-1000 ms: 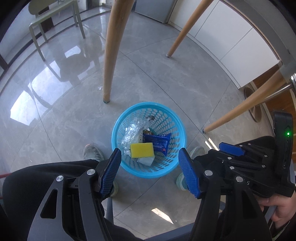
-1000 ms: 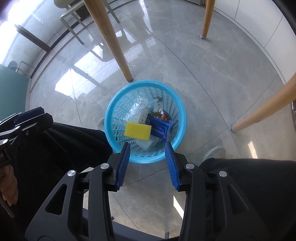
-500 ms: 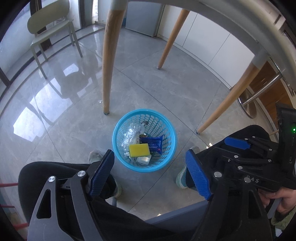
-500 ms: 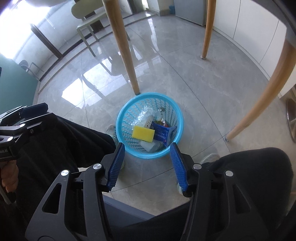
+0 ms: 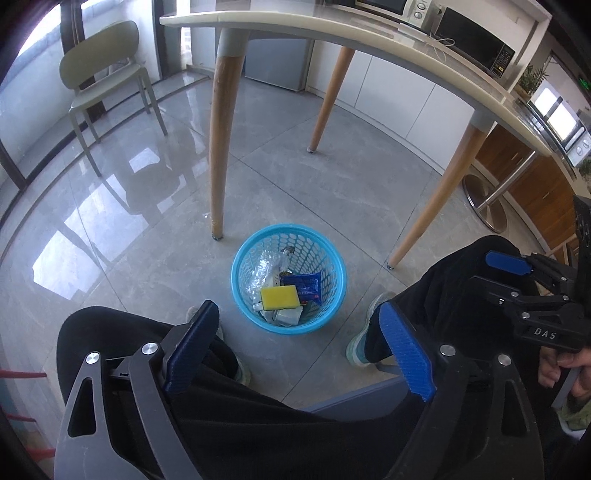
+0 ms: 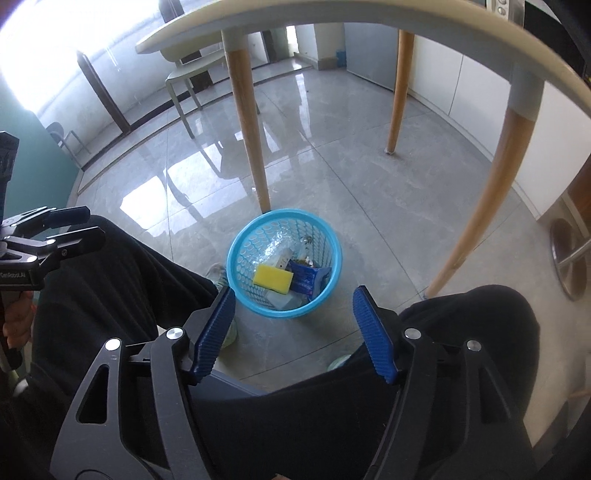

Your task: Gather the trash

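**A:** Grippers first, since they are nearest. The left gripper point(image 5: 299, 345) has nothing between its blue pads and its jaws are opening wide; the right gripper point(image 6: 295, 332) is empty too, its jaws opening, though less far apart.

**B:** And the person's knees point(image 5: 122, 332) sit just behind both?

**A:** Yes, in dark trousers, with shoes on the floor point(image 5: 351, 184) at about five and seven o'clock of the basket point(image 5: 334, 295).

**B:** Where is the trash?

**A:** In the blue basket, between the feet. A yellow sponge point(image 5: 279, 297) lies on top toward six o'clock, a blue packet point(image 5: 306, 286) at three o'clock, and clear crumpled plastic point(image 5: 262, 273) at ten o'clock.

**B:** Beyond that?

**A:** A wooden table leg point(image 5: 221, 147) stands just past the rim at eleven o'clock, with the table point(image 5: 332, 29) overhead.

**B:** So which step is it?

**A:** I judge a drop has finished. Next calls for finding any remaining litter, probably on the tabletop, and closing on it.
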Tool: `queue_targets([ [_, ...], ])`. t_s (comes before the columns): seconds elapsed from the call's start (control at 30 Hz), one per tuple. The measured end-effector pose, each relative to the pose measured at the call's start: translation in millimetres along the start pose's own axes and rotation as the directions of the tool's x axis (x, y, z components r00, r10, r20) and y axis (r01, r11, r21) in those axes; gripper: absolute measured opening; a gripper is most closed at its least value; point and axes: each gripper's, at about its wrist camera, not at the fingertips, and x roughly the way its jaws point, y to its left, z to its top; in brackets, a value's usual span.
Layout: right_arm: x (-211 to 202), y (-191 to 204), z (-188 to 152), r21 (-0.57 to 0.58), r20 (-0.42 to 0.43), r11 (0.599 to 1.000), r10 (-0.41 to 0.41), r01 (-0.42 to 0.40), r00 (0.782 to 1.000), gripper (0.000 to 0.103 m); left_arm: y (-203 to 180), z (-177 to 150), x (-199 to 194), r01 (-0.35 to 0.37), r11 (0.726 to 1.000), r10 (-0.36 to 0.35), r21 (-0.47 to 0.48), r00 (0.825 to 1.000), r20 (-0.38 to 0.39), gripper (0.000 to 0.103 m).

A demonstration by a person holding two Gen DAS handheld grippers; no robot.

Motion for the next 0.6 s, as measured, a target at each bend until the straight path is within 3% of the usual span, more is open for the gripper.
queue_targets([
  [0.2, 0, -4, -21, -0.007, -0.025, 1.000, -0.024, 0.024, 0.999, 0.067, -2, -19, 6, 0.008, 0.999, -0.009, 0.033, 1.000, 0.025, 0.093],
  [0.37, -5, -1, -22, -0.020, 0.005, 1.000, -0.010, 0.010, 1.000, 0.084, 4, -29, 13, -0.005, 1.000, 0.004, 0.018, 0.999, 0.037, 0.097],
  [0.6, 1, 2, -23, -0.038, 0.000, 0.999, 0.010, -0.010, 1.000, 0.094, 11, -31, 19, -0.003, 1.000, 0.004, -0.029, 1.000, 0.019, 0.097],
])
